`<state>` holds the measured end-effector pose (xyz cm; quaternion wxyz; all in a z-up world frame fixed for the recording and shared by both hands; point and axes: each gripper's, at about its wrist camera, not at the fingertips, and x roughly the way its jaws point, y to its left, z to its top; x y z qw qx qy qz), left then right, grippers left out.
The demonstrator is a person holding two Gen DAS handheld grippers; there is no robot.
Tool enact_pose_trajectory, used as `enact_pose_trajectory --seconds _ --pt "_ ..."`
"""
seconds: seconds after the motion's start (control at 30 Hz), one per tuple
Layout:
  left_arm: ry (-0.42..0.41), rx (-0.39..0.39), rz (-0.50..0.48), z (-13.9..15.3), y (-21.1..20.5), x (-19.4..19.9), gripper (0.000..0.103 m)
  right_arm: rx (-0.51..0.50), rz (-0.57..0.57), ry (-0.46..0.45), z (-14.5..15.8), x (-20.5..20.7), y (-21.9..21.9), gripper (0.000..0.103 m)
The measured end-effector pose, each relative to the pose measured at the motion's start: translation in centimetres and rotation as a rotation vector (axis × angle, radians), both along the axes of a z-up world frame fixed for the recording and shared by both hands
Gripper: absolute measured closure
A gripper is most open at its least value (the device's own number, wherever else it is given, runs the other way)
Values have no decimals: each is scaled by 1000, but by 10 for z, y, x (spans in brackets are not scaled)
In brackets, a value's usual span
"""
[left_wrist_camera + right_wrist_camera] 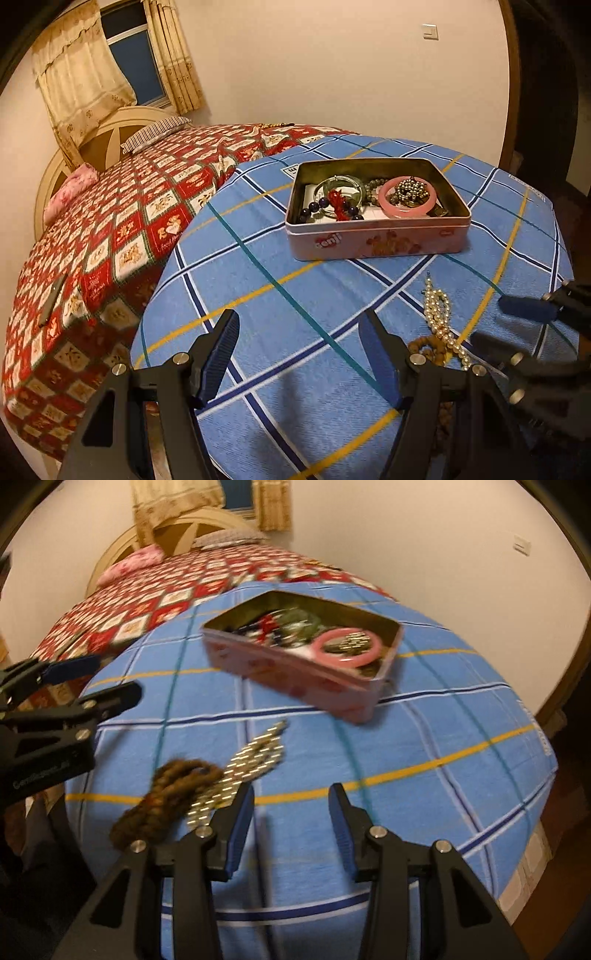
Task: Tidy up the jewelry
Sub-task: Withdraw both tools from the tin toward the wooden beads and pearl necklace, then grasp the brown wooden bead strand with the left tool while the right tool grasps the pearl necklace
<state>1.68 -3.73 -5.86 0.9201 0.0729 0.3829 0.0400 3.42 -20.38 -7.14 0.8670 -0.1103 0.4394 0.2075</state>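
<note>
An open pink tin [376, 240] [295, 679] stands on the blue checked cloth [295, 288]. It holds a pink bangle [406, 210], a cluster of gold beads [412, 188], a greenish bangle, and dark beads with a red tassel [338, 205]. A pearl necklace [439, 314] [255, 757] and a brown bead bracelet [424, 347] [166, 790] lie on the cloth in front of the tin. My left gripper [299, 321] [110, 681] is wide open and empty, left of the pearls. My right gripper [291, 794] [498, 326] is open with nothing between its fingers, just right of the pearls.
A bed with a red patterned quilt [122, 229] lies to the left and behind, with pillows [155, 134] and a round headboard. A thin dark object [51, 302] rests on the quilt. A curtained window and a plain wall stand behind. The blue cloth drops off at the right edge.
</note>
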Motion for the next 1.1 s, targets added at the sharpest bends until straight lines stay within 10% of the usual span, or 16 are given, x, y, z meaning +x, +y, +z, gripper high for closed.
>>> enact_pose_trajectory --seconds 0.3,0.43,1.1 --pt "35 -25 -21 -12 -8 -3 35 -24 38 35 -17 -5 16 61" --pt "42 -46 -57 -11 -18 -7 35 -38 31 37 -21 -6 14 88" --pt "140 -52 -170 -35 -50 -1 36 -115 -35 -23 -19 -20 -14 88"
